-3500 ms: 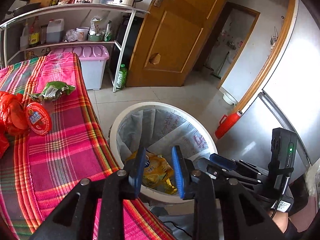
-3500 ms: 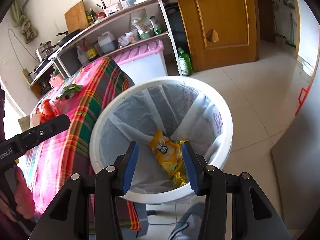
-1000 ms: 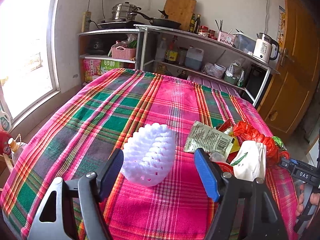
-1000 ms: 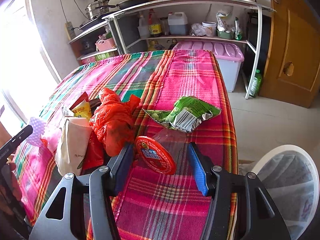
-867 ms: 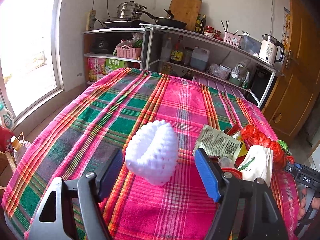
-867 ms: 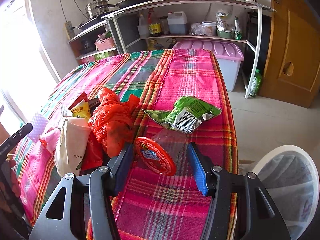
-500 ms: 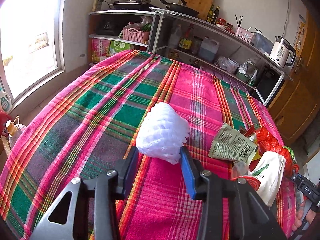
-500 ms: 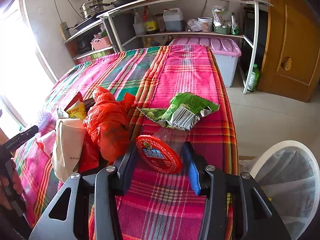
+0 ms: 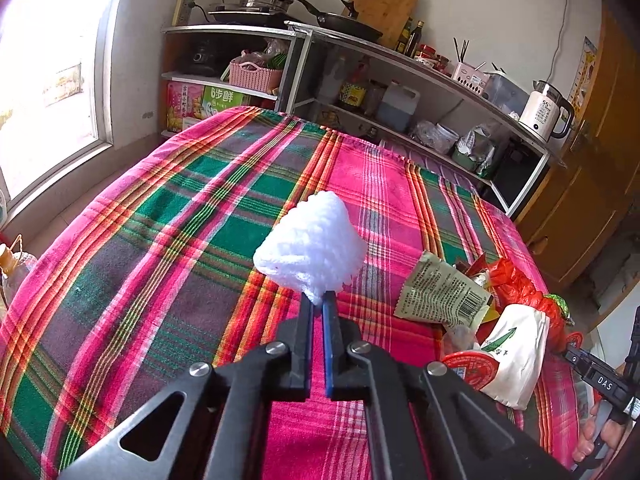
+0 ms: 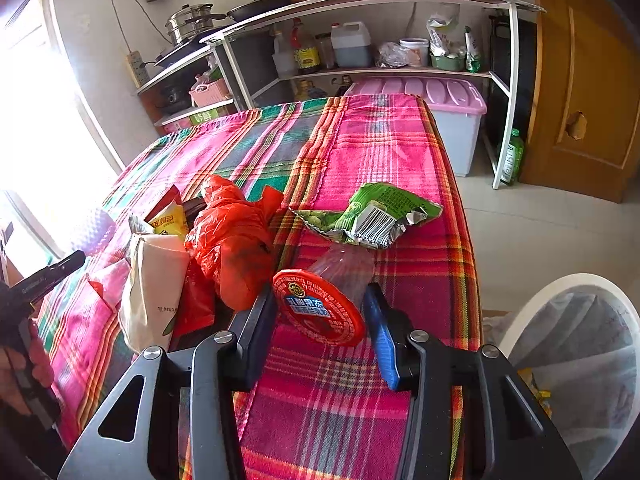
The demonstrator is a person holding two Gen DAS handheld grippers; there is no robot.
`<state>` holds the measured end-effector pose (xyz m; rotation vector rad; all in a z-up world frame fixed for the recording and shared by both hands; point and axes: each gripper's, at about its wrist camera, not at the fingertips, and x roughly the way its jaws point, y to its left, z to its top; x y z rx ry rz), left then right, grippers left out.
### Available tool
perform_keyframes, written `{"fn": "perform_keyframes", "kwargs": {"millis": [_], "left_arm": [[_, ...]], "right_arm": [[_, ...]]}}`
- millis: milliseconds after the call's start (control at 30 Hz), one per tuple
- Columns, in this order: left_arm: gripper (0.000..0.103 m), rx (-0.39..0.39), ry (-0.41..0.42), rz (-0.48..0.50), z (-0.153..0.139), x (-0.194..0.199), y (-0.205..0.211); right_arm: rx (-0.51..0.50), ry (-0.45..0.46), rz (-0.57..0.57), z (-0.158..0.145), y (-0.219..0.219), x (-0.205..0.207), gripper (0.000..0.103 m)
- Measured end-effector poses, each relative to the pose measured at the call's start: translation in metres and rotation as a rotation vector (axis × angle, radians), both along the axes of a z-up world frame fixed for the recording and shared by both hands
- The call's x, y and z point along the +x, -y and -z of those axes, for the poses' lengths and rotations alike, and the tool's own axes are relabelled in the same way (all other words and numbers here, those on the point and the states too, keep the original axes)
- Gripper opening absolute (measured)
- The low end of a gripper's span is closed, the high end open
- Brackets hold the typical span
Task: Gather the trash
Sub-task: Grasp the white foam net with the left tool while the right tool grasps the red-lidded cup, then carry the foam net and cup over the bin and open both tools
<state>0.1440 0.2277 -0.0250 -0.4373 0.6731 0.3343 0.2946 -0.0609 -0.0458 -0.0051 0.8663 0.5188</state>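
My left gripper [image 9: 318, 308] is shut on the white foam fruit net [image 9: 312, 246] and holds it above the plaid tablecloth [image 9: 168, 240]. My right gripper [image 10: 320, 300] has its jaws around a clear plastic cup with a red lid [image 10: 318, 308] that lies on its side; the pads sit at the lid's edges, and I cannot tell if they press it. A green snack wrapper [image 10: 372, 214], a red plastic bag [image 10: 234, 236] and a white paper bag [image 10: 154, 280] lie in a pile on the table.
A white trash bin with a liner [image 10: 576, 360] stands on the floor right of the table's edge. Metal shelves with bottles and pots [image 10: 360, 52] line the far wall. A pink-lidded box [image 10: 436, 108] and a wooden door [image 10: 588, 80] are behind.
My left gripper has closed on the foam net and lifted it off the cloth. My right gripper's jaws have narrowed around the red-lidded cup and moved closer to it.
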Motion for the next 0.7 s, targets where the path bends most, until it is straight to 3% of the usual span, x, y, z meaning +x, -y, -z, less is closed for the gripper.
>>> {"fn": "perform_keyframes", "kwargs": {"millis": [367, 700], "left_arm": [[0.004, 0.049, 0.063, 0.088, -0.025, -0.026, 0.037], [0.004, 0.053, 0.111, 0.255, -0.043, -0.039, 0.099]], "right_arm": [[0.046, 0.033, 0.007, -0.015, 0.020, -0.030, 0.045], [0.093, 0.065, 0.019, -0.030, 0.046, -0.066, 0.045]]}}
